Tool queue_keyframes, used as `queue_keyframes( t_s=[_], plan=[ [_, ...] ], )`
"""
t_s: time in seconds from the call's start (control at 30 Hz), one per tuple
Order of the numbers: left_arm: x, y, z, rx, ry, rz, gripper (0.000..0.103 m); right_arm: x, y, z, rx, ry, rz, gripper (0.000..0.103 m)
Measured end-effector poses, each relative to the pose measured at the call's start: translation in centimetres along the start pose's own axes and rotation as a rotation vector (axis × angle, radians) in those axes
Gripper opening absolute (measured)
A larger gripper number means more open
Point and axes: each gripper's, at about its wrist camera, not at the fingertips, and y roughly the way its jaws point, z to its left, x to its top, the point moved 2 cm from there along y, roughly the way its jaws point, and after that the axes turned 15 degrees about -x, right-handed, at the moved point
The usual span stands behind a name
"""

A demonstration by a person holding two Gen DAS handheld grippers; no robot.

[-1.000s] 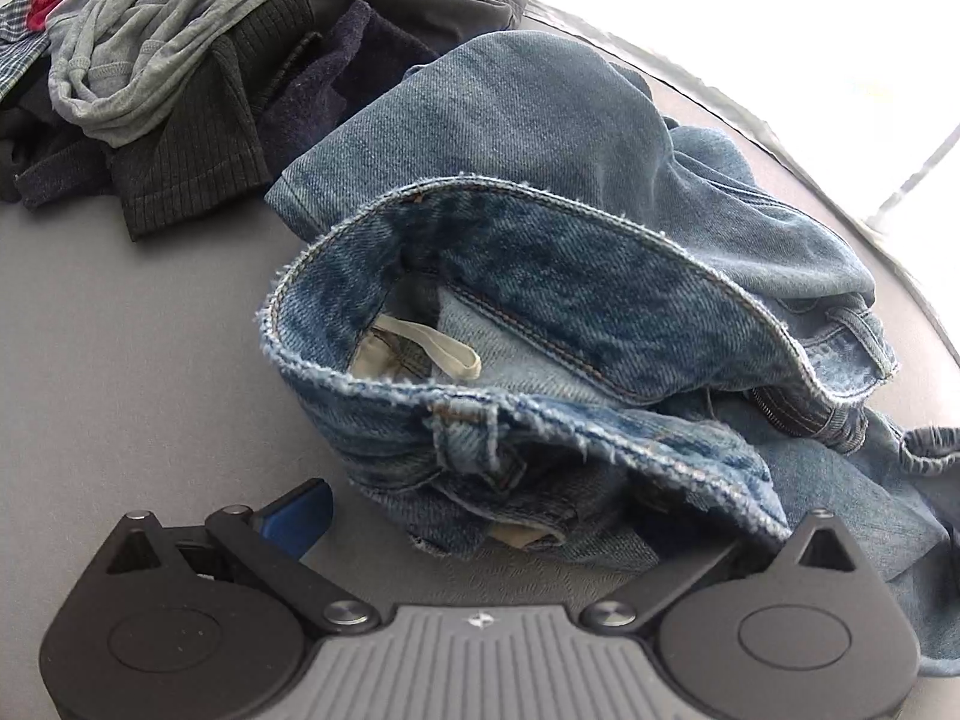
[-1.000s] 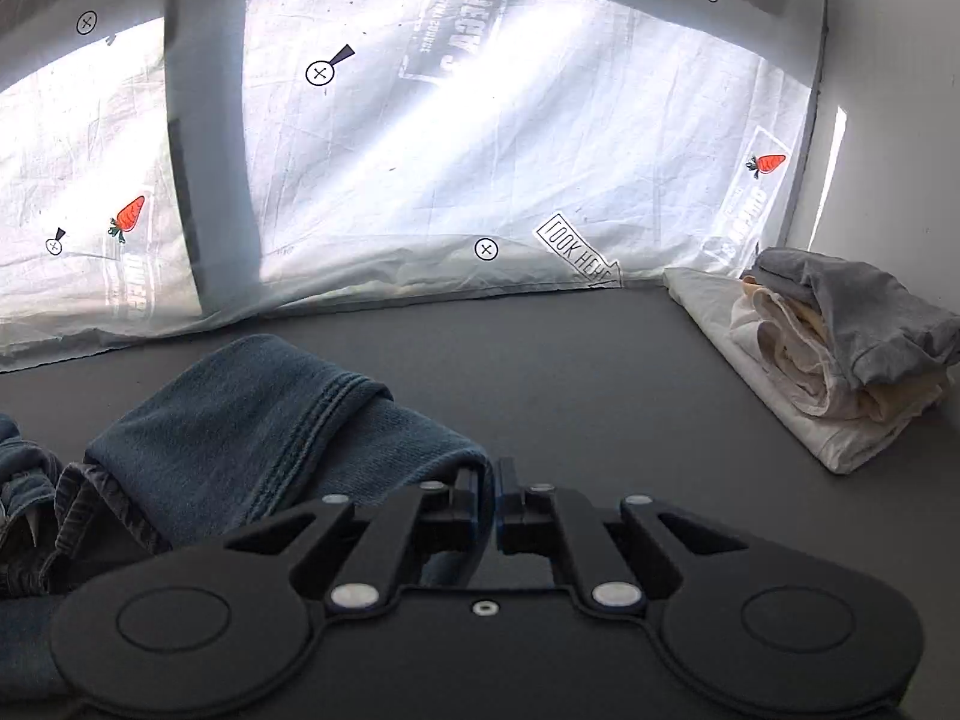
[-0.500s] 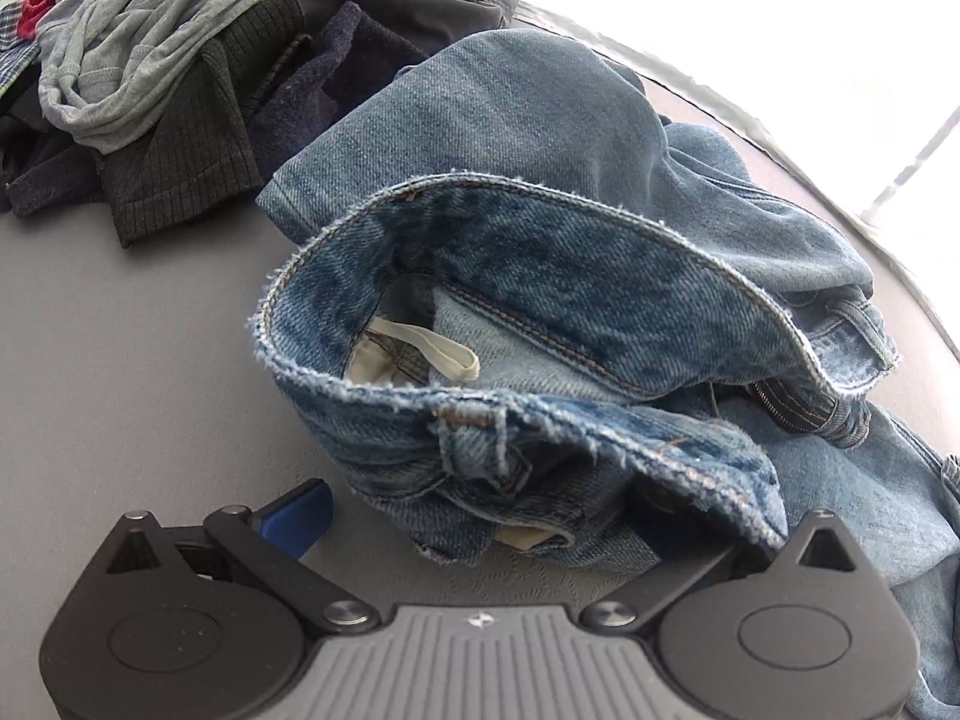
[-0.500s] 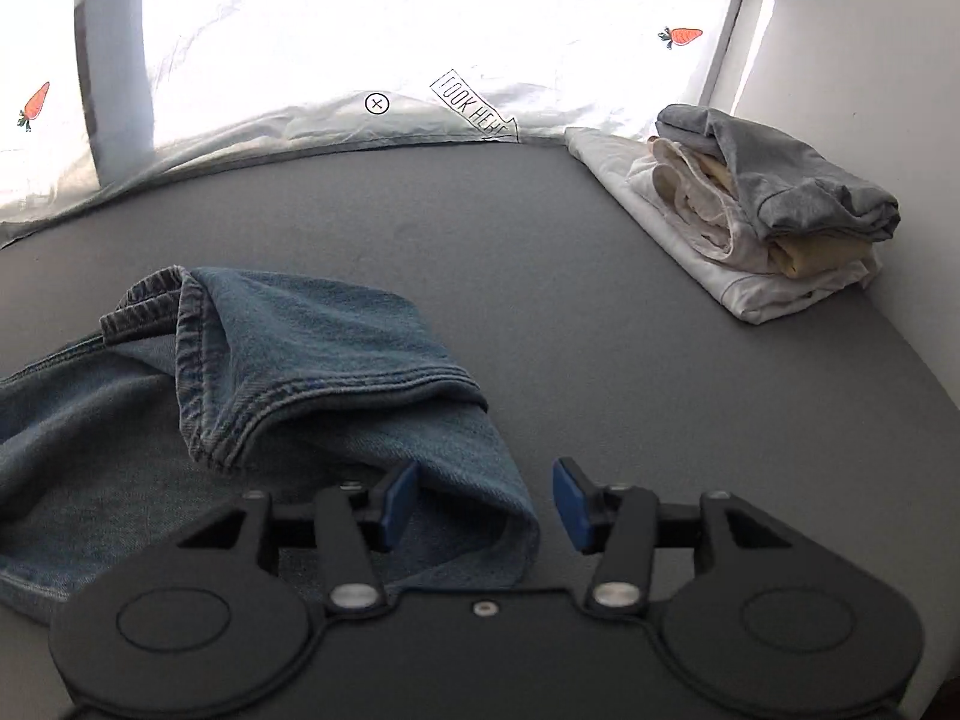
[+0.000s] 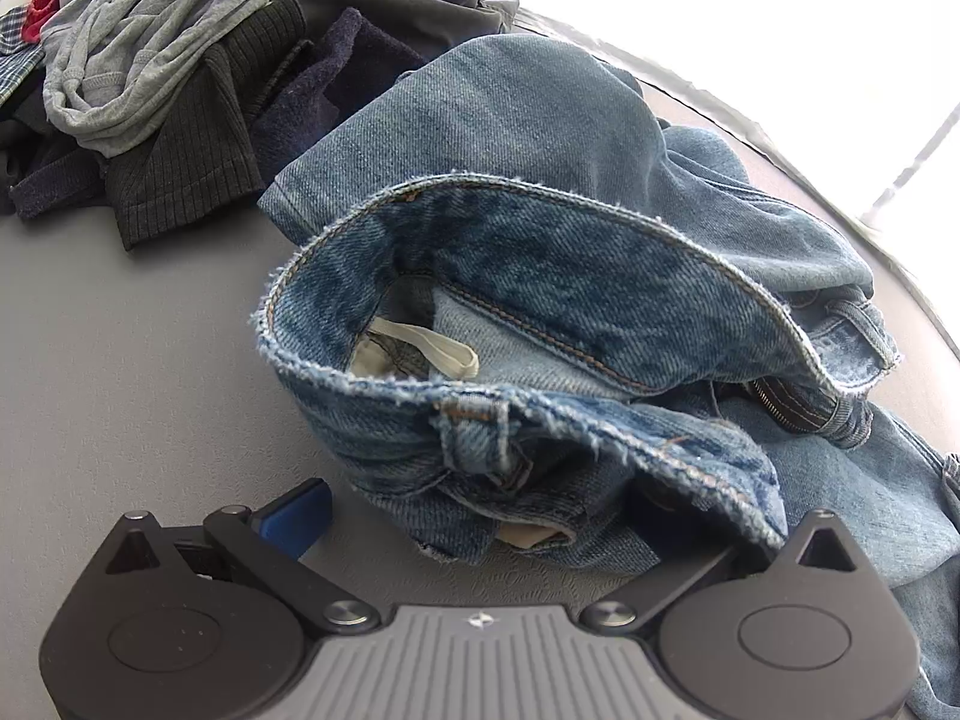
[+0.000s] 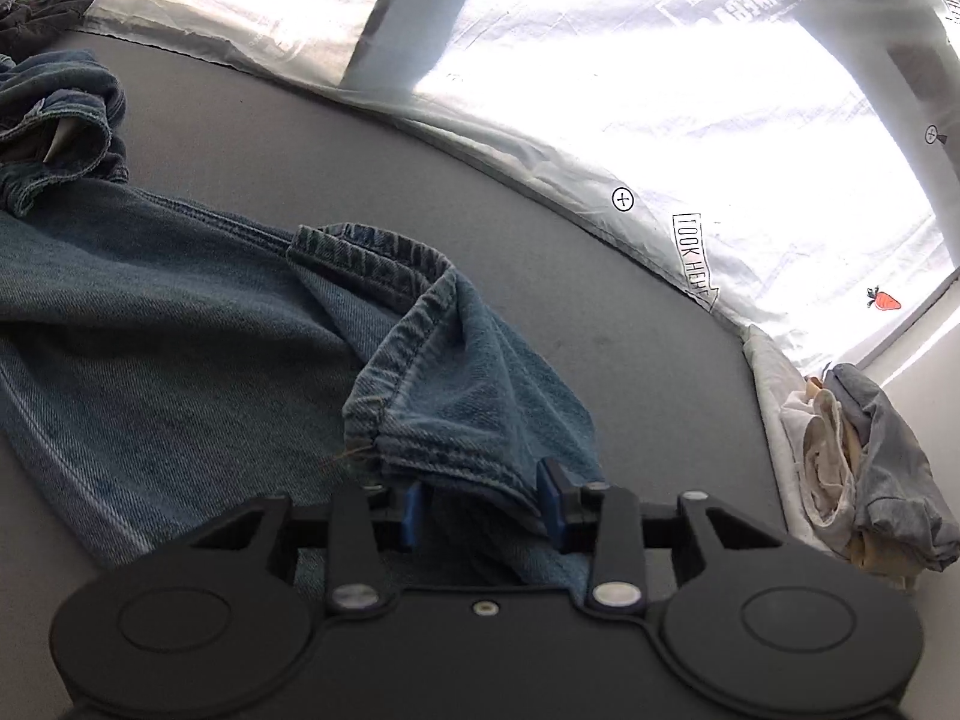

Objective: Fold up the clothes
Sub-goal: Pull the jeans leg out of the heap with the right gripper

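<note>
One pair of faded blue denim jeans point(image 5: 540, 276) on the grey table point(image 5: 120, 360); two grippers at it.

Left gripper point(image 5: 480, 525): jaws spread wide, one blue pad visible, the other hidden under the denim; the frayed waistband gapes open just ahead of it, a pale label inside. Beyond the jeans, at the table's far edge, one heap of unfolded clothes point(image 5: 180, 78): grey, black ribbed, navy, a bit of red; count of pieces cannot be told. Right gripper point(image 6: 483, 507): two blue pads apart, a hemmed leg end of the jeans bunched between them, not pinched. The leg lies flat to the left of it. Right of the jeans, well apart, one stack of folded clothes point(image 6: 864, 468), white, cream, grey. Behind the table, one white carrot-printed sheet point(image 6: 690, 120).
</note>
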Motion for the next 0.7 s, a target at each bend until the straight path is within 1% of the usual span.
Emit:
queue_keyframes(
  t_s=[0.03, 0.07, 0.1, 0.13, 0.2, 0.3, 0.37, 0.4, 0.47, 0.5, 0.53, 0.6, 0.7],
  plan=[
    [-0.1, -0.1, -0.2, 0.000, 0.000, 0.000, 0.103, 0.2, 0.2, -0.6, 0.021, 0.033, 0.002, 0.019],
    [-0.2, -0.1, -0.4, 0.001, 0.000, 0.000, 0.103, 0.3, 0.5, -2.2, 0.041, 0.129, 0.005, 0.017],
    [-0.3, -0.2, -0.6, 0.001, 0.000, 0.000, 0.103, 0.2, 0.9, -3.9, 0.042, 0.226, 0.009, 0.010],
    [-0.3, -0.2, -0.8, 0.002, 0.000, 0.000, 0.103, 0.0, 1.4, -5.6, 0.019, 0.308, 0.015, 0.008],
    [-0.6, -0.4, -1.2, 0.002, 0.000, 0.000, 0.103, 0.2, 2.6, -10.3, -0.067, 0.493, 0.033, 0.008],
    [-0.8, -0.5, -1.8, 0.002, 0.000, 0.001, 0.103, -1.4, 4.3, -16.5, -0.243, 0.716, 0.088, 0.007],
    [-1.1, -0.7, -2.3, 0.003, 0.000, 0.000, 0.103, -3.4, 5.3, -19.5, -0.343, 0.795, 0.146, 0.007],
    [-1.2, -0.8, -2.5, 0.003, 0.000, -0.001, 0.103, -4.2, 5.6, -20.3, -0.378, 0.807, 0.178, 0.008],
    [-1.4, -0.8, -2.9, 0.005, 0.000, -0.004, 0.103, -7.0, 5.8, -21.4, -0.445, 0.820, 0.287, 0.017],
    [-1.4, -0.9, -3.1, 0.006, 0.000, -0.006, 0.103, -8.3, 5.8, -21.7, -0.468, 0.826, 0.338, 0.026],
    [-1.5, -0.9, -3.4, 0.008, 0.000, -0.006, 0.103, -9.2, 5.5, -21.6, -0.474, 0.835, 0.361, 0.036],
    [-1.7, -1.0, -3.8, 0.011, 0.000, -0.006, 0.103, -10.8, 4.8, -20.5, -0.465, 0.835, 0.388, 0.045],
    [-1.7, -1.0, -4.5, 0.013, -0.001, -0.004, 0.103, -12.1, 3.8, -18.4, -0.410, 0.817, 0.406, 0.050]
  ],
)
